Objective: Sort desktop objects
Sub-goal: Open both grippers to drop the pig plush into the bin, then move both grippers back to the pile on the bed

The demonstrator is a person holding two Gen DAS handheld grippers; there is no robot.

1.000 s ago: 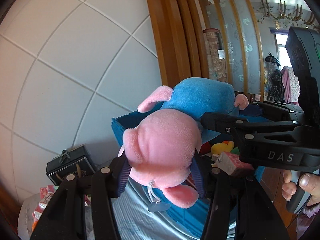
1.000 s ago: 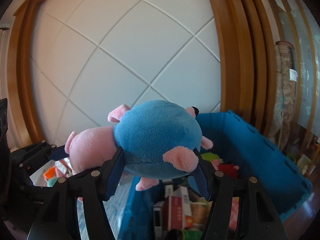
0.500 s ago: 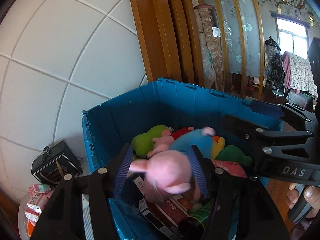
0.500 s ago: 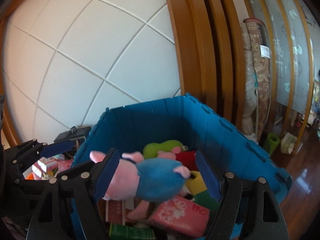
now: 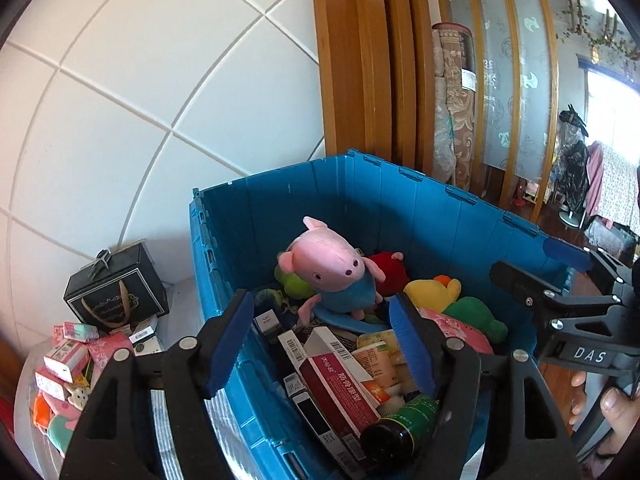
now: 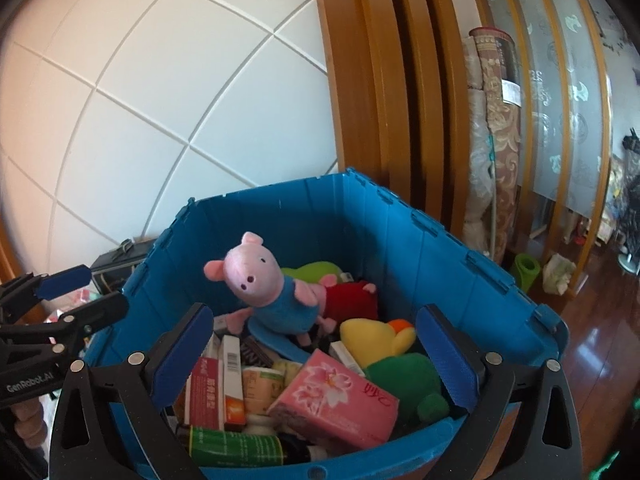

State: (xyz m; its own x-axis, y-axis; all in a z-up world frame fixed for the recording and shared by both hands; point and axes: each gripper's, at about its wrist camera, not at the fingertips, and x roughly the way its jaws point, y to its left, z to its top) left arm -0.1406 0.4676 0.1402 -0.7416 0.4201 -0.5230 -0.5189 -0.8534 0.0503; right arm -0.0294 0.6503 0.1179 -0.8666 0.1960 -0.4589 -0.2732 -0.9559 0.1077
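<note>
One pink pig plush [image 5: 332, 272] in a blue shirt sits atop the pile in the single blue crate [image 6: 440, 248], beyond both tongs; left tongs [image 5: 324, 344] and right tongs [image 6: 316, 356] are opening wide, nothing gripped between them

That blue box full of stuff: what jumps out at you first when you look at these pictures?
The pink pig plush in a blue shirt catches the eye first, sitting atop the heap in the big blue crate against its far wall. Around it lie a yellow duck plush and a pink tissue pack. Both pairs of fingers hover open and empty at the crate's near edge.
</note>
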